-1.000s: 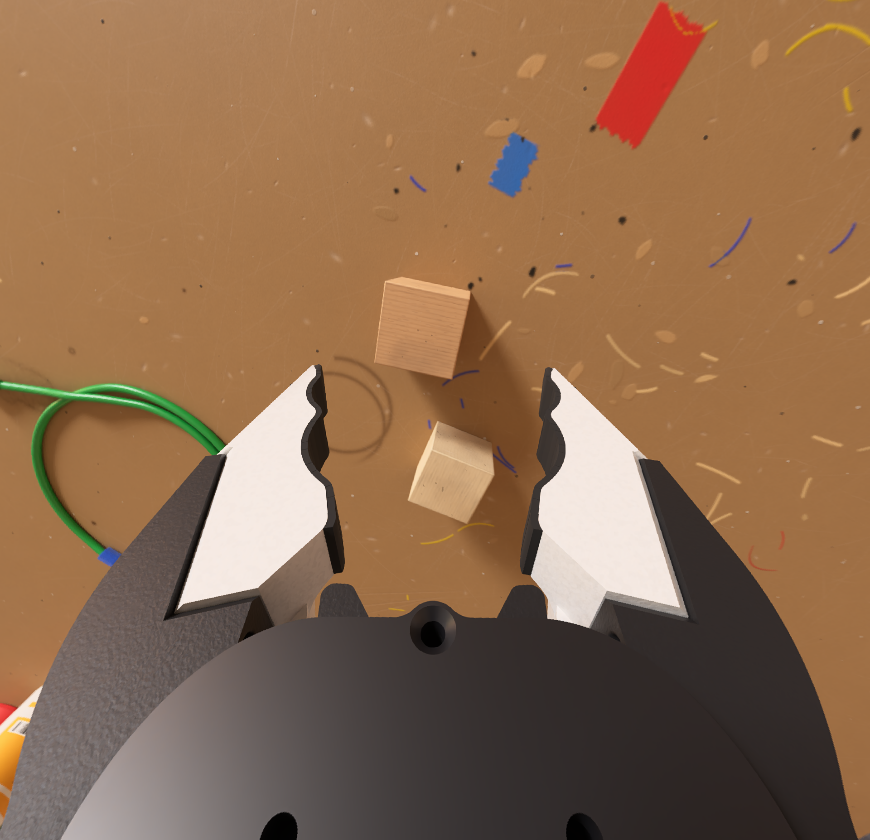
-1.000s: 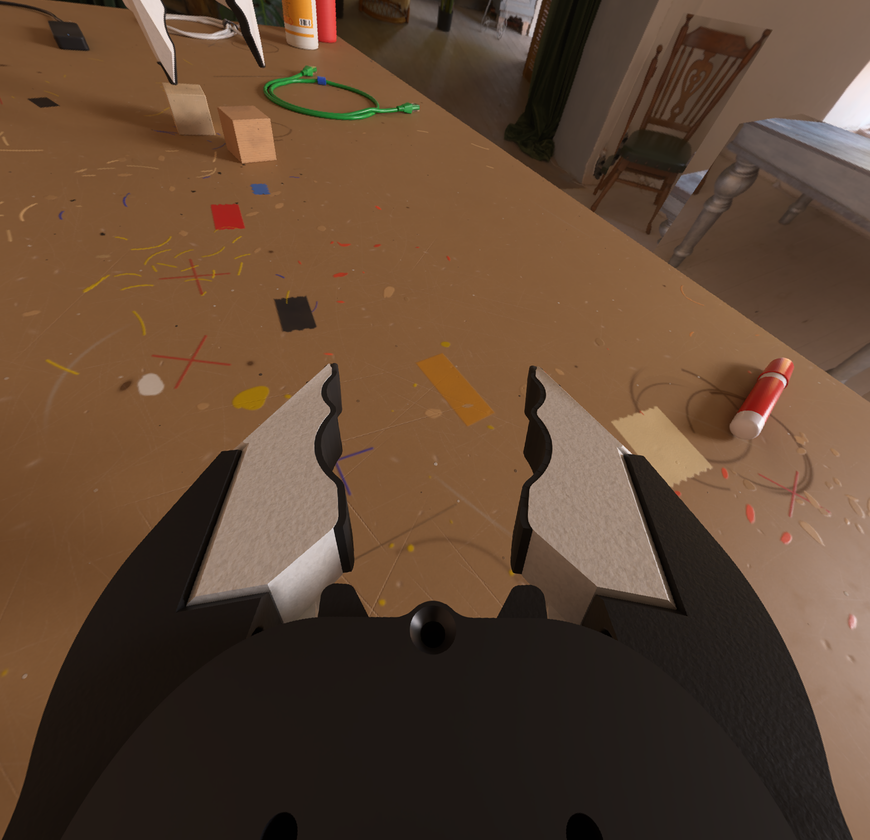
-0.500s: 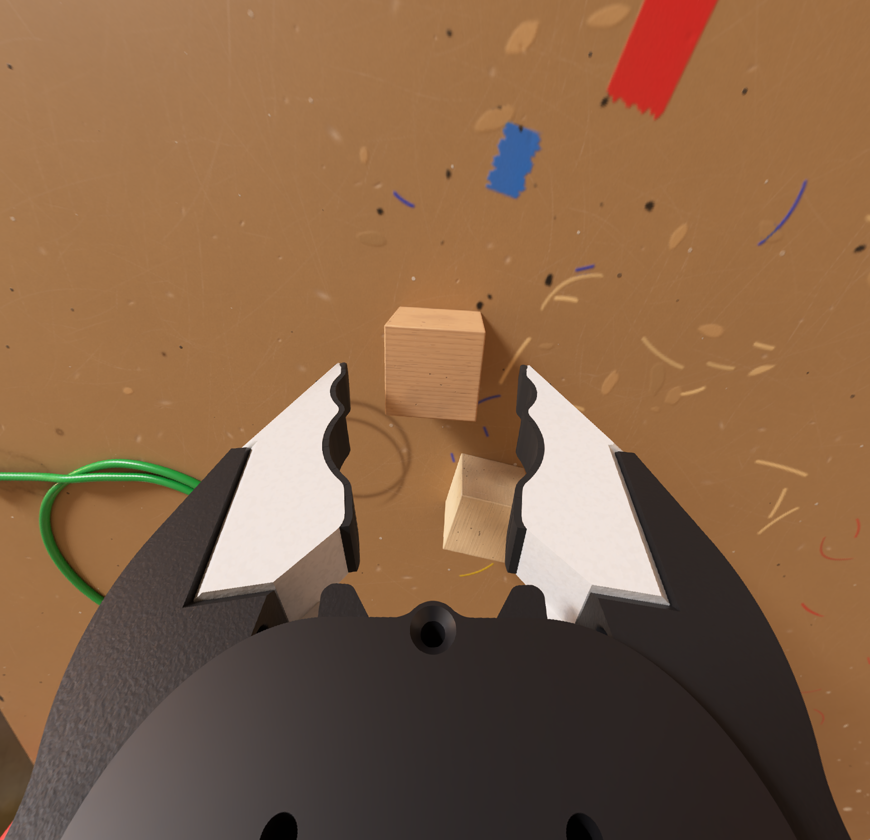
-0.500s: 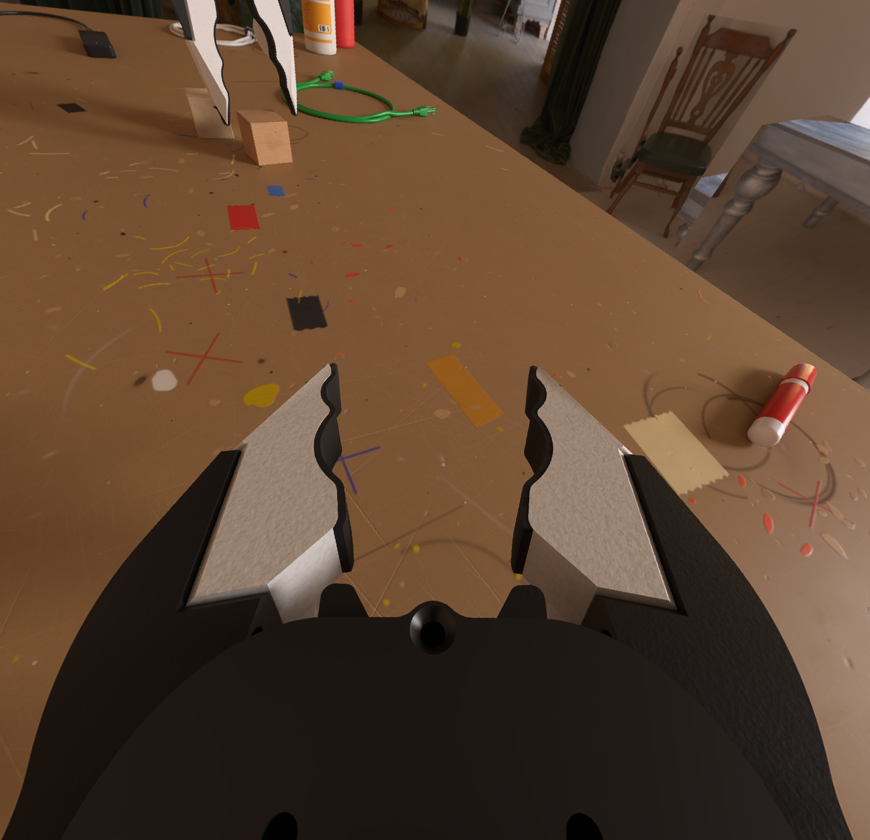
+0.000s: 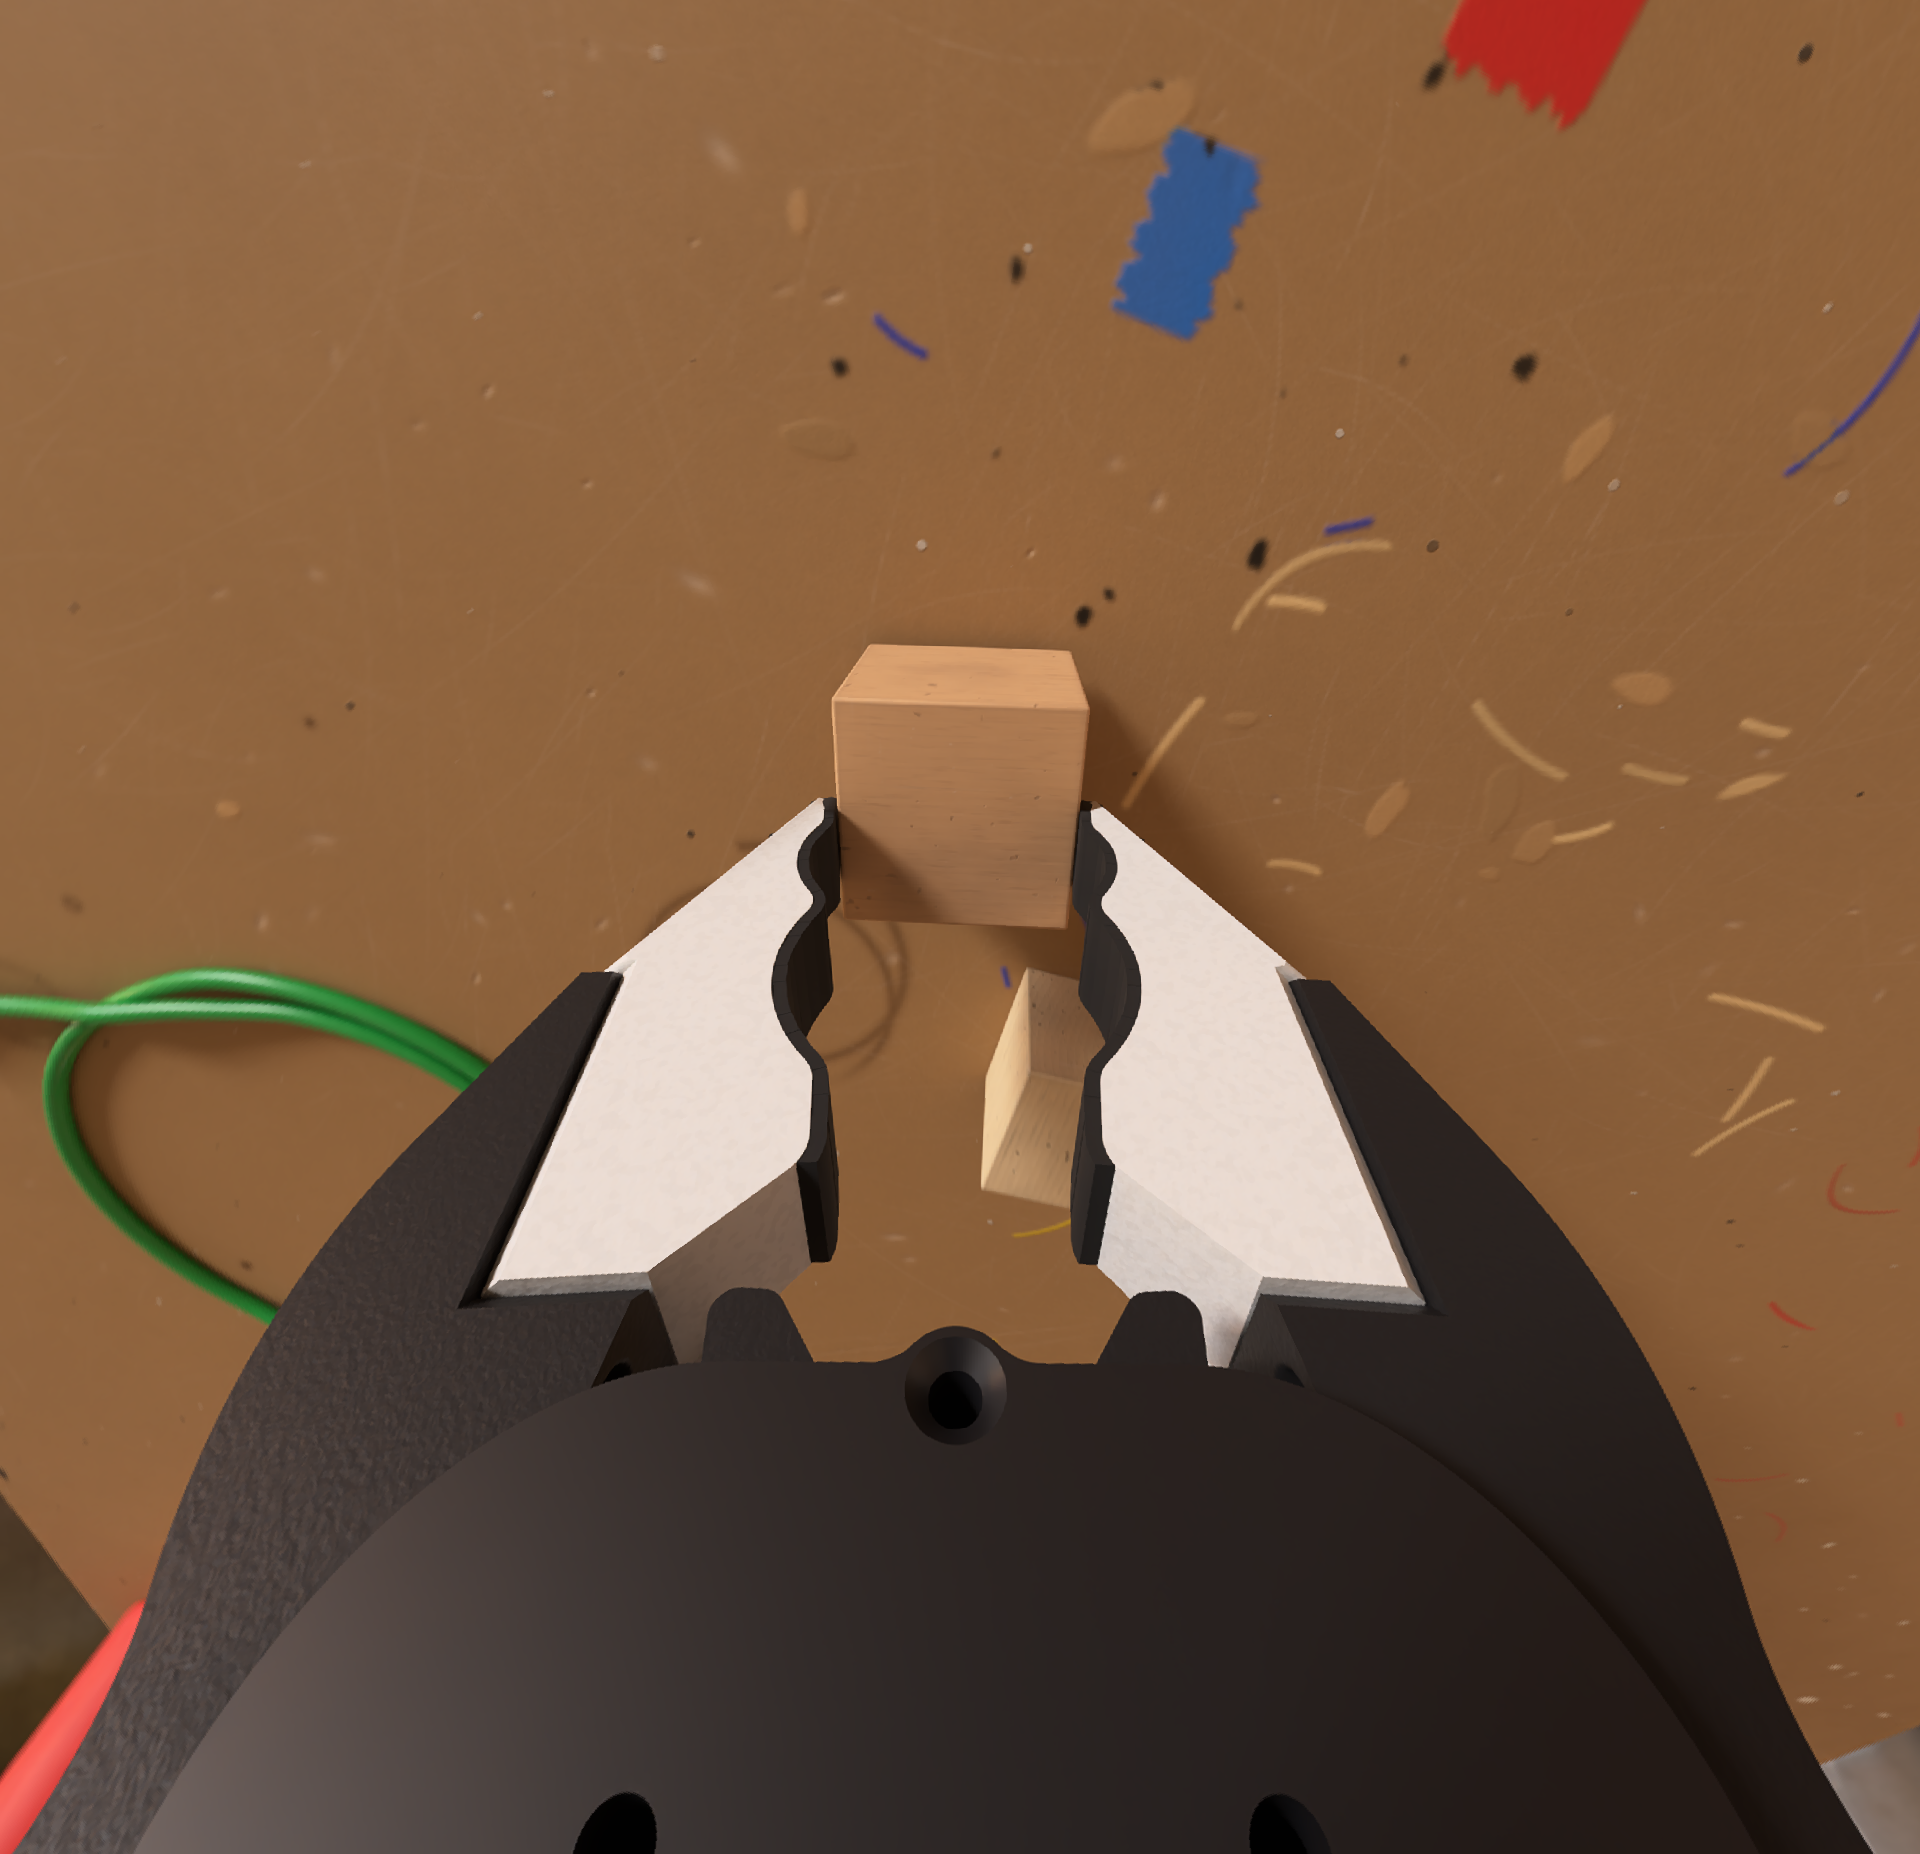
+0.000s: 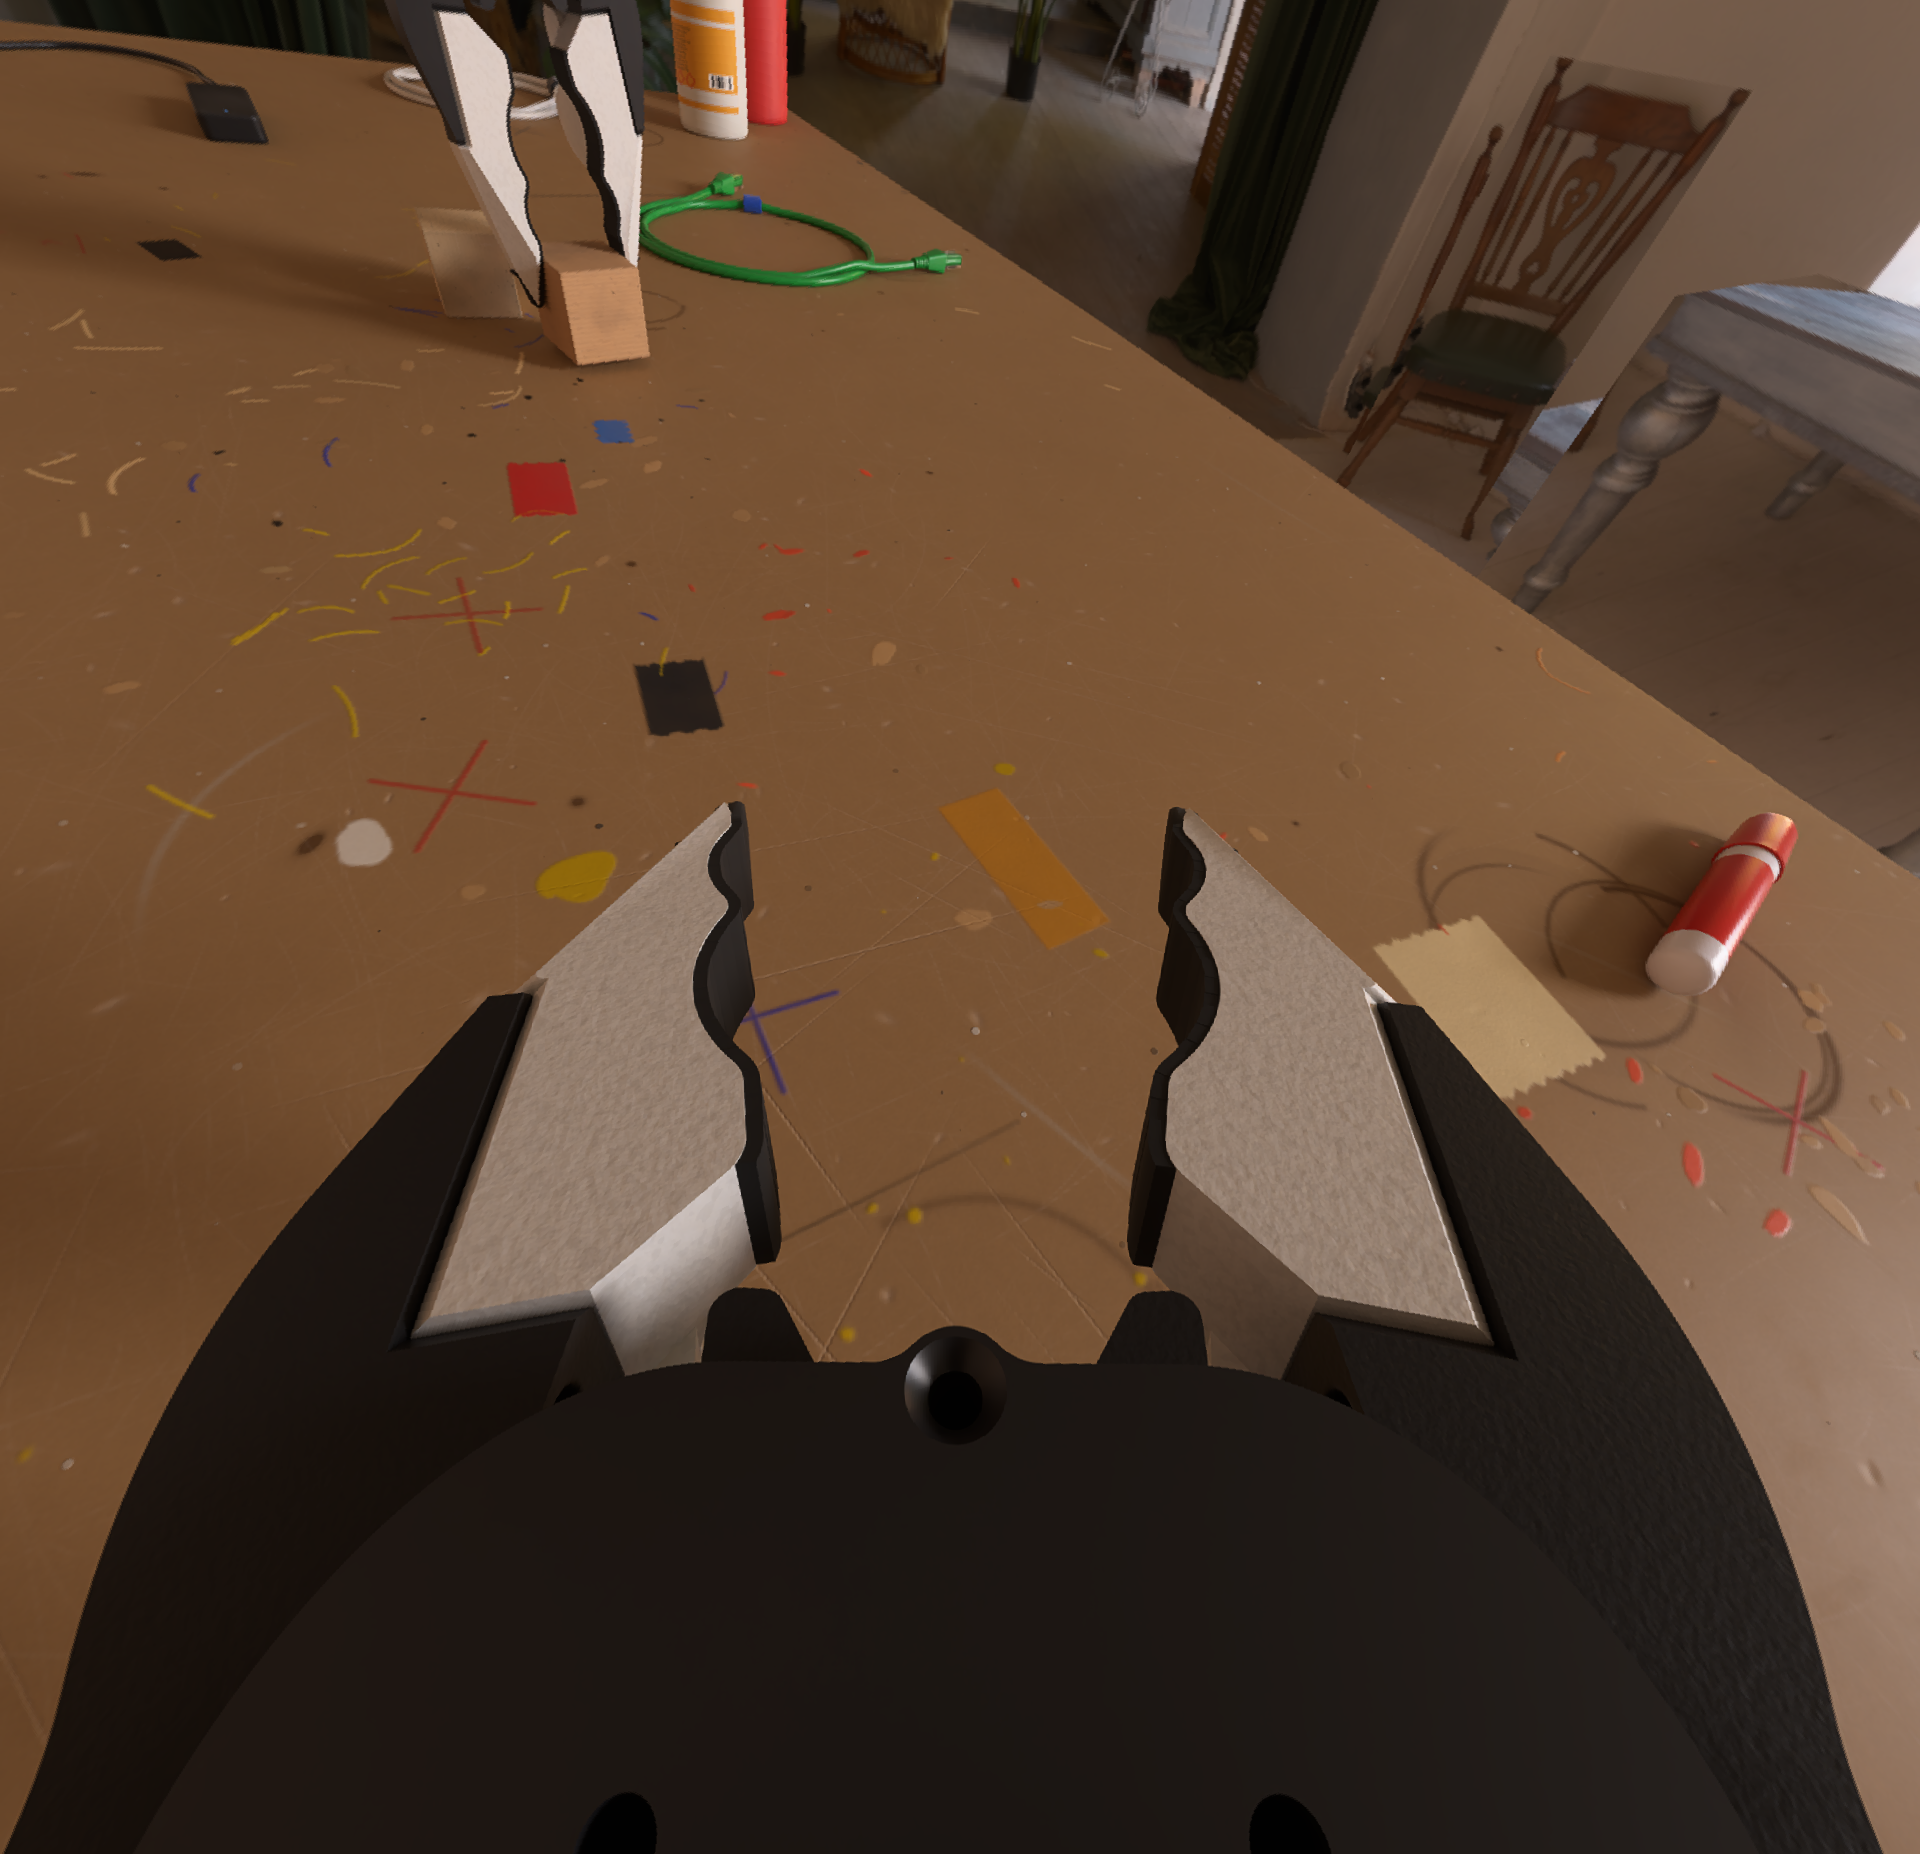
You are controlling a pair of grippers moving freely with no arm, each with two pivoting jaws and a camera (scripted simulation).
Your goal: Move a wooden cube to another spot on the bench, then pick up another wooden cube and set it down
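Observation:
A darker wooden cube (image 5: 956,786) stands on the brown bench (image 5: 416,454). My left gripper (image 5: 956,817) has its fingertips pressed against the cube's two sides, shut on it at bench level. A paler wooden cube (image 5: 1029,1087) lies just behind, partly hidden by the right finger. In the right wrist view the left gripper (image 6: 582,277) stands far off over the darker cube (image 6: 603,313), with the paler cube (image 6: 468,261) beside it. My right gripper (image 6: 956,817) is open and empty, low over the bench.
A green cable (image 6: 758,246) loops right of the cubes and shows in the left wrist view (image 5: 156,1015). A white bottle (image 6: 707,38), a red bottle (image 6: 767,28) and a black adapter (image 6: 223,111) stand at the far end. A red glue stick (image 6: 1725,900) lies near the right edge.
My left gripper moved forward past the paler cube and narrowed its fingers onto the darker cube. My right gripper stayed open and shifted only slightly.

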